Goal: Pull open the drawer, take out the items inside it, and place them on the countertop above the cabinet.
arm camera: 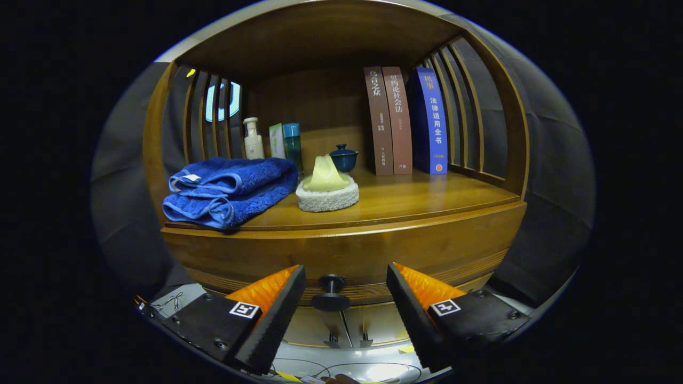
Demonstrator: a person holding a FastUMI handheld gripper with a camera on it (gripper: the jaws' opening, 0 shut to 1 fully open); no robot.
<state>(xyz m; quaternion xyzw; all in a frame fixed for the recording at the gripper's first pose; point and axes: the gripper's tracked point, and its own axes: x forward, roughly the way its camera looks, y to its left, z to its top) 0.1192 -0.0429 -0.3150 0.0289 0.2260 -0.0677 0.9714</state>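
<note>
— Drawer (373, 250) sits shut, or nearly so, at lower centre of the frame, its curved wooden front just under the desk (427, 197). Its dark round knob (331, 292) stands between the fingers of the gripper (346, 290), which is spread wide and grips nothing.

— How will it handle?

— Stiff wood, probably with some weight and drag on the runners, I'd judge. The knob is small, hard and smooth, so the fingers could slip off; its narrow stem behind the cap looks the safest hold.

— What's inside?

— Hidden; I cannot tell whether anything is in there. A shut front would fit a drawer with its contents inside as well as one emptied and pushed back.

— And on top?

— A folded blue towel (229, 189) left of centre, a pale soap on a rough pad (326, 186) mid-frame, a small teal lidded cup (343, 157) behind it, bottles (269, 140) further back, and three upright books (405, 120) upper right
</note>
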